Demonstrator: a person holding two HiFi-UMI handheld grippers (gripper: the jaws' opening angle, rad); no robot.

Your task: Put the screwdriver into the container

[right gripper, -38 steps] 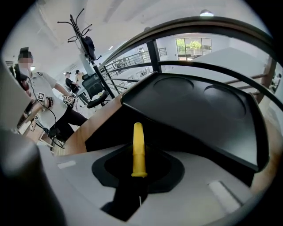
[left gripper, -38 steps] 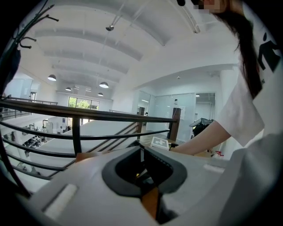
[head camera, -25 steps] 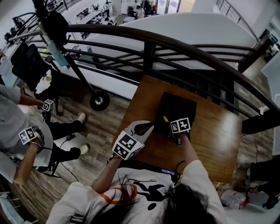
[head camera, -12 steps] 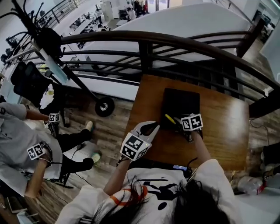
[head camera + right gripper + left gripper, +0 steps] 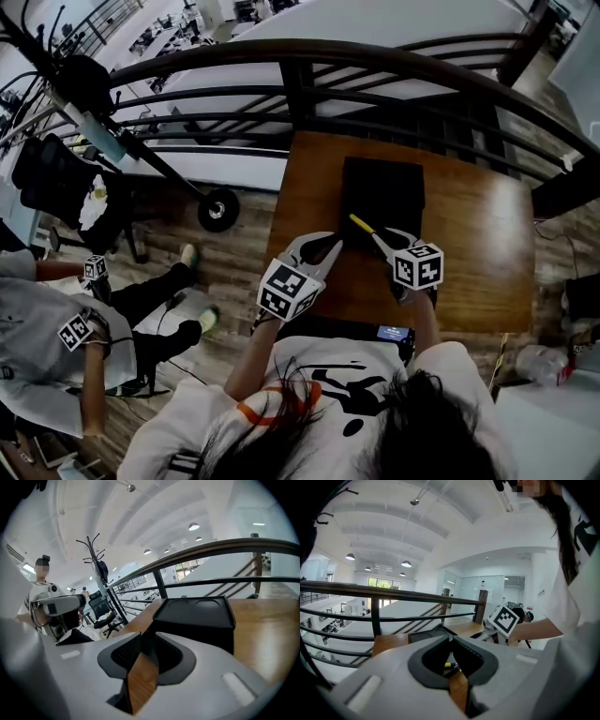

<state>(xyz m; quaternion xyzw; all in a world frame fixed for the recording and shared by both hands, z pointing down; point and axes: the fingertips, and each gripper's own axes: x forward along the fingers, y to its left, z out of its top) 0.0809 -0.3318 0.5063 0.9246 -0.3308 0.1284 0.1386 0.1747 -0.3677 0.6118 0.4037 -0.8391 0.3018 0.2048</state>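
The screwdriver [image 5: 360, 223], yellow-handled, sticks up and to the left out of my right gripper [image 5: 378, 236], at the near edge of the black container [image 5: 382, 187] on the wooden table [image 5: 469, 244]. Those jaws have just been closing and are shut on it. In the right gripper view the jaw tips [image 5: 144, 645] meet in front of the container [image 5: 197, 613]; the handle is hidden there. My left gripper [image 5: 330, 246] hovers left of the container, its tips touching and nothing held. Through its jaws [image 5: 451, 638] the yellow handle [image 5: 449, 664] shows.
A dark curved railing [image 5: 309, 89] runs just behind the table. A phone [image 5: 392, 333] lies at the table's near edge. On the floor to the left a seated person [image 5: 56, 347] holds other grippers beside a wheeled stand [image 5: 216, 208].
My right gripper has risen off the table with the screwdriver, whose yellow handle now stands over the container's near edge. The left gripper has stayed put.
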